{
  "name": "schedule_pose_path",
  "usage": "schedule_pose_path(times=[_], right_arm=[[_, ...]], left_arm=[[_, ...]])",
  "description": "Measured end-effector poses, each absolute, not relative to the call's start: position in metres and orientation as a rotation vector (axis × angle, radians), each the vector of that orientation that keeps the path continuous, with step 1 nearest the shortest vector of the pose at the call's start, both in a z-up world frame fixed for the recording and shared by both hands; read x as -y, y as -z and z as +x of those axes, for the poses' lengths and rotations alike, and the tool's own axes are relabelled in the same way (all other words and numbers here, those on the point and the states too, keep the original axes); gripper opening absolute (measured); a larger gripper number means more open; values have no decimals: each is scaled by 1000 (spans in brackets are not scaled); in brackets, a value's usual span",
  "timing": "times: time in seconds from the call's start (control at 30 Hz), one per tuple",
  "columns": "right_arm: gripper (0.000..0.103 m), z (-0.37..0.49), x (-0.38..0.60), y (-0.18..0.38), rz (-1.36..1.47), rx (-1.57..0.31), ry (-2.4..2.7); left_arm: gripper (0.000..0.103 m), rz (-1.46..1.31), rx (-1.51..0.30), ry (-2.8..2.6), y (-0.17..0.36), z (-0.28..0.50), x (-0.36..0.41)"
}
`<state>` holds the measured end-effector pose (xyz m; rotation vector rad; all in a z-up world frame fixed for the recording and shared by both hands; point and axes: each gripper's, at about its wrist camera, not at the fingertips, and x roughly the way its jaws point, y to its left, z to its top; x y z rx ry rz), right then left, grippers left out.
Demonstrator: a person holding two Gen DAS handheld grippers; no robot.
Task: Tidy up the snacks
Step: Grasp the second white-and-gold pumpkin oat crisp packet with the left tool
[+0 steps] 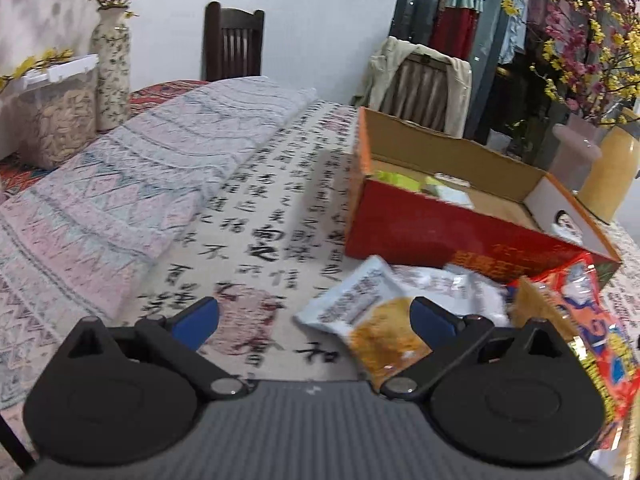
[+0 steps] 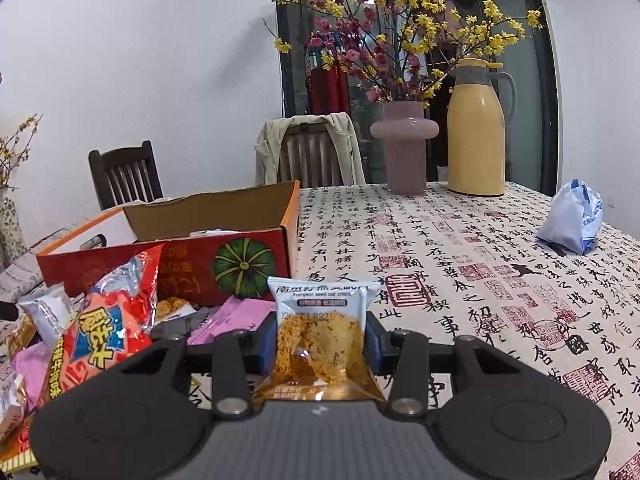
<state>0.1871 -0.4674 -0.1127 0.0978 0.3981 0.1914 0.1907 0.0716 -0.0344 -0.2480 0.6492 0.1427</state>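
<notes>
"Pumpkin seed oat", seemingly, on packet [image 2: 322, 332]

- A home dining room: a table under a calligraphy-print tablecloth [image 2: 460, 272], with wooden dining chairs [image 2: 126, 174] around it.
- A jacket [image 2: 272, 148] is draped over one chair.
- A vase of blossom branches [image 2: 404, 148] stands beside a yellow thermos jug [image 2: 476, 128].

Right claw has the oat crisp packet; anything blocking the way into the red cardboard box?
Nothing visible blocks it. The right claw grips the pumpkin-seed oat crisp packet; the open red cardboard box sits ahead-left, its near wall to clear.
</notes>
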Motion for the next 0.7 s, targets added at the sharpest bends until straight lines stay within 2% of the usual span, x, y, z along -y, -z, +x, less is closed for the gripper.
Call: schedule_pose_path(times=[0.3, 0.7], right_arm=[[42, 185, 469, 113, 114, -387, -201], [42, 183, 471, 113, 128, -374, -221]], left_arm=[[103, -274, -732, -201, 38, 211, -47], [103, -205, -779, -241, 46, 185, -62]])
